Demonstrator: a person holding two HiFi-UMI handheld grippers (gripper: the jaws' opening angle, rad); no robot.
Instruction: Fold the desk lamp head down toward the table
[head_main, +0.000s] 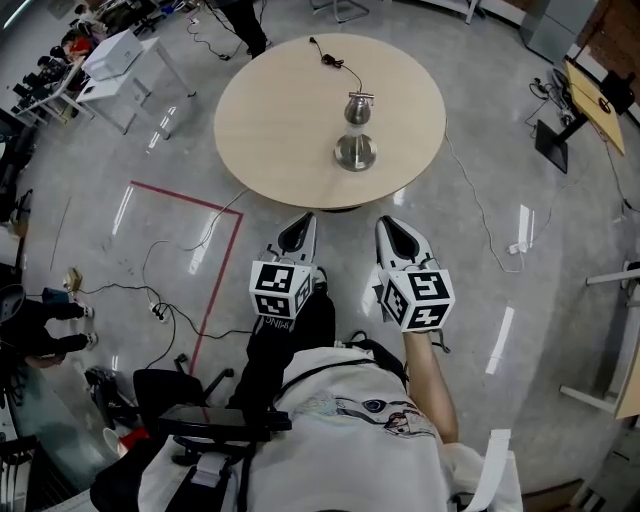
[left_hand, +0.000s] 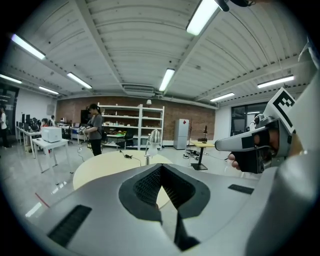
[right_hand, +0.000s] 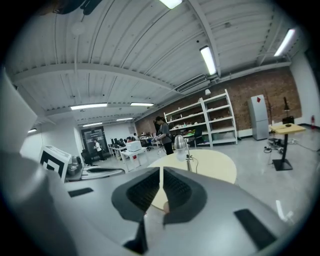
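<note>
A silver desk lamp stands upright near the middle of the round beige table, with its round base toward me and its head above the stem. Its black cable runs to the far edge. In the left gripper view the lamp head shows ahead, and in the right gripper view the lamp head does too. My left gripper and right gripper hang side by side short of the table's near edge, both shut and empty. Their pads meet at the tips of the left gripper and the right gripper.
Cables and a red tape line cross the grey floor on the left. A white side table stands at the far left, a yellow desk at the far right. A person stands beyond the table by the shelves.
</note>
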